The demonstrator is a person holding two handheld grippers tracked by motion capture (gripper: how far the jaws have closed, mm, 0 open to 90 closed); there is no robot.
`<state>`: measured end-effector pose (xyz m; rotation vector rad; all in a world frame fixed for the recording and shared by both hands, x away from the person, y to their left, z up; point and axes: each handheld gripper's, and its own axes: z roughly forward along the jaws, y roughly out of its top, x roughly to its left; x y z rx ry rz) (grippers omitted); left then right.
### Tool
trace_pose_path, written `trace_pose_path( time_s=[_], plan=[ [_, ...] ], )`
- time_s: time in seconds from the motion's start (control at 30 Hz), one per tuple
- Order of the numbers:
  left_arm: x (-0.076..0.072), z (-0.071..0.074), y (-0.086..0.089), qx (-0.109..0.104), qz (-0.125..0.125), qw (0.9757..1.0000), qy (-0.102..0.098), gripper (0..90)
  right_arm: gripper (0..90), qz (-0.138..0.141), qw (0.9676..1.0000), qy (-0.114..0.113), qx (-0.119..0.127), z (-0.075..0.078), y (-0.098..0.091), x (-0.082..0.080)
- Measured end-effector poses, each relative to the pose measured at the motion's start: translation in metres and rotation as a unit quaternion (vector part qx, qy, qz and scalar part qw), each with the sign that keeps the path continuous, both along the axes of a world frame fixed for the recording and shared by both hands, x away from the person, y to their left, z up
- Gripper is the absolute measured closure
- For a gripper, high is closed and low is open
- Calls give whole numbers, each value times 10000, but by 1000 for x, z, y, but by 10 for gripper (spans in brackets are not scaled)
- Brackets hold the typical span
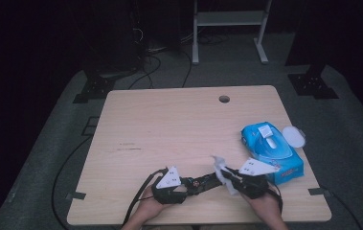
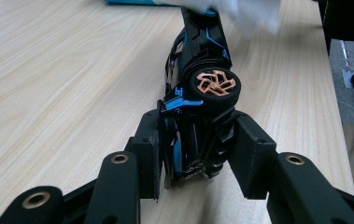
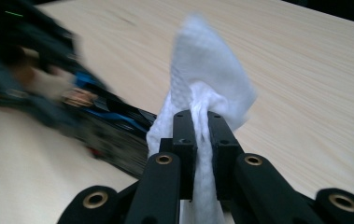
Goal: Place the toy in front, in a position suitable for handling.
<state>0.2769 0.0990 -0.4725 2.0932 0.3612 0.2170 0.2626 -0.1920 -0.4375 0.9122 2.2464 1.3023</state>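
Left gripper point(image 2: 195, 154) fingers clamping rear of black-blue toy car point(image 2: 198, 88) over table point(image 2: 72, 70); right gripper point(image 3: 201, 135) fingers pinching white wipe point(image 3: 207, 79), touching car's far end.

1. Toy car point(image 2: 198, 107): black body with blue accent stripes; wheel point(image 2: 214, 84) has a copper-orange spoked rim in a black tyre.
2. Wipe point(image 3: 207, 88): white, finely dimpled texture.
3. Wipes pack point(image 1: 272, 152): bright blue, white lid.
4. Table point(image 1: 169, 129): pale wood grain.
5. Left hand-held gripper point(image 2: 198, 156), right hand-held gripper point(image 3: 201, 140): black, brass-coloured rivets.
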Motion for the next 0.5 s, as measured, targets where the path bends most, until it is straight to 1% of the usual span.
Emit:
trace_pose_path(
  time_s=[0.03,0.07,0.1,0.13,0.2,0.23,0.27,0.37,0.4,0.43,0.47,0.5],
  plan=[
    [0,0,-1,20,8,10000,14,583,834,-67,10000,14,55,0,-6,1],
    [1,-1,-1,-7,9,10000,25,583,834,-91,9995,184,246,-1,-12,3],
    [1,-1,-2,-7,-3,10000,14,583,835,-123,9996,156,217,-1,-12,2],
    [1,-1,-2,-5,1,10000,24,582,835,-122,9999,44,90,0,-7,-1],
    [1,-1,-1,20,15,10000,-2,582,834,69,9999,25,112,-1,0,-5],
    [1,-1,1,19,19,10000,8,583,834,73,9999,-83,-33,0,4,-6],
    [1,-1,1,7,28,10000,9,583,834,100,9999,-94,-81,2,4,-6],
    [2,-1,3,1,54,10000,23,583,835,-87,9999,-87,-16,3,-5,-2],
    [2,-1,3,3,58,10000,26,583,835,-224,9997,-74,90,5,-13,0],
    [3,-1,4,5,62,10000,31,583,835,-293,9994,-65,163,6,-18,1],
    [3,-1,4,-6,63,10000,41,583,836,-425,9989,-43,191,7,-24,2],
    [3,-1,4,-13,60,10000,43,583,836,-462,9987,-16,209,7,-27,3]
  ],
)
